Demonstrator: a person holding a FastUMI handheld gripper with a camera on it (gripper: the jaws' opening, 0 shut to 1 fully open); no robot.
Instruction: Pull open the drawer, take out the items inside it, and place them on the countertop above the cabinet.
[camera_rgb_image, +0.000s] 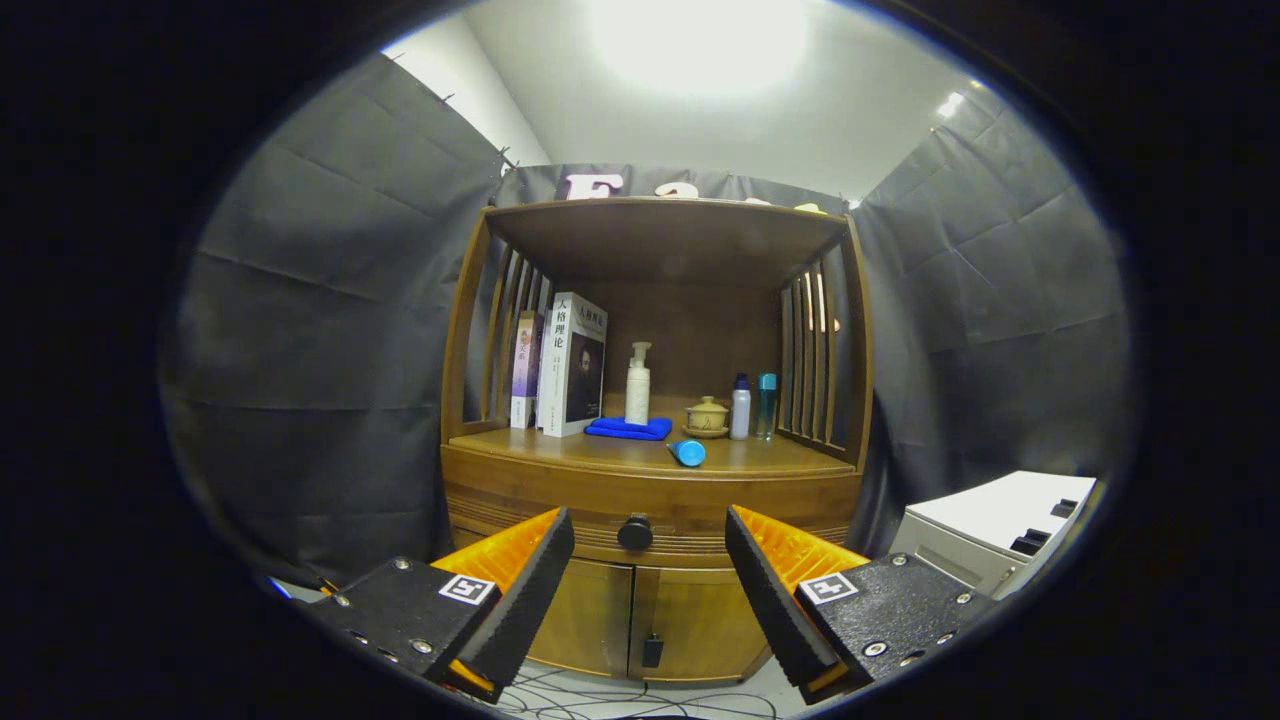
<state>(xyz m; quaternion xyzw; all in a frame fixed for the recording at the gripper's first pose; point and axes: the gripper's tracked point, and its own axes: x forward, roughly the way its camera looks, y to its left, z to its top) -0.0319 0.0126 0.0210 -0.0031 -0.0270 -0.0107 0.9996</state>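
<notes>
My tongs (650, 590) stand wide open and grip nothing; their two fingers flank the round black drawer knob (635, 532), which sits beyond them, untouched. The knob belongs to the closed drawer (650, 505) of the brown wooden cabinet (655, 620), directly under the desk (600, 450). On the desk stand two upright books (565, 365), a white pump bottle (637, 385) behind a folded blue cloth (628, 428), a small lidded ceramic pot (707, 416), two slim bottles (752, 407), and a blue cylinder (687, 452) lying near the front edge.
</notes>
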